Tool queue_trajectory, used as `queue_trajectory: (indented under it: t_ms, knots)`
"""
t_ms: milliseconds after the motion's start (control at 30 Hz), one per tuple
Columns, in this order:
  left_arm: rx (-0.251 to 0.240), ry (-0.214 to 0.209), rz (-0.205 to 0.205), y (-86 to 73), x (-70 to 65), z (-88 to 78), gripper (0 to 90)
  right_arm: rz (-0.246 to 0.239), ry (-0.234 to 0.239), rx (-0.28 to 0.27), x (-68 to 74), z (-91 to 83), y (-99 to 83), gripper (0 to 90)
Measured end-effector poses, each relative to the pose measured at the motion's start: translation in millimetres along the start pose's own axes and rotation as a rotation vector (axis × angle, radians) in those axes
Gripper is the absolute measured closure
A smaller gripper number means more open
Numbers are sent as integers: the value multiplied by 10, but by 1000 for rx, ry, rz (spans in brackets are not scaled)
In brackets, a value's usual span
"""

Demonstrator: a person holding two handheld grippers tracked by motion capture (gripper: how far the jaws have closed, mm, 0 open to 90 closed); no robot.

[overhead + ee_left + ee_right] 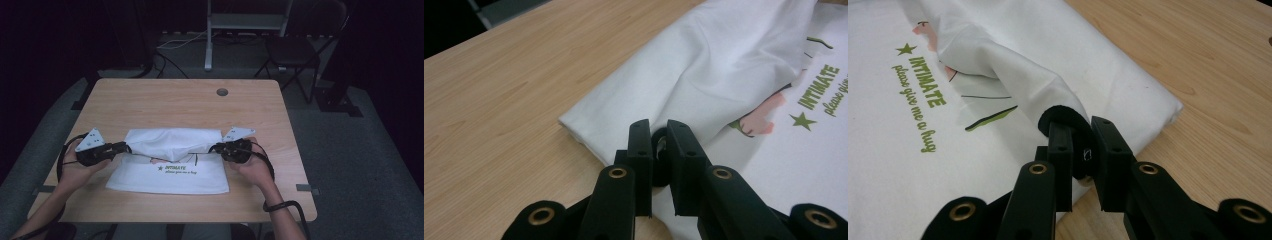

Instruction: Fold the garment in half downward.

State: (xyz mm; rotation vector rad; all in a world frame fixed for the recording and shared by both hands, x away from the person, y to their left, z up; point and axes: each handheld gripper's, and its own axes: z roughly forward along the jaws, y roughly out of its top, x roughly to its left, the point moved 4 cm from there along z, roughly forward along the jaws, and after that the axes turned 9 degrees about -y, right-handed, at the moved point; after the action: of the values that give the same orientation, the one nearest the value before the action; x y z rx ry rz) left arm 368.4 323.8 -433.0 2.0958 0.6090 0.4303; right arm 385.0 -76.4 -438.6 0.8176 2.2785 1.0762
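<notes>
Right now I have both tongs, left [121, 147] and right [216, 148], pinched on the shirt [172, 142] edge, its far half folded toward me over the print. Probably halfway: the fold needs laying flat on the surface [165, 97], then likely another.

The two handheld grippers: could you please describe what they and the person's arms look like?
Both the left gripper and the right gripper are black, each topped by a grey three-cornered plate with small dark dots. Their flat black jaws are joined by arms with brass-coloured rivets. Black cables trail from both, looping by the wrists. The forearms are bare, with no sleeves in sight.
</notes>
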Motion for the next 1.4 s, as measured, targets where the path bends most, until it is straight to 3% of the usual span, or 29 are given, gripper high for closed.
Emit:
queue_trajectory:
  t_ms: [1400]
  knots:
    - [-2,-1,51,-73,-229,-176,816,-46,21,-1,180,-166,-42,809]
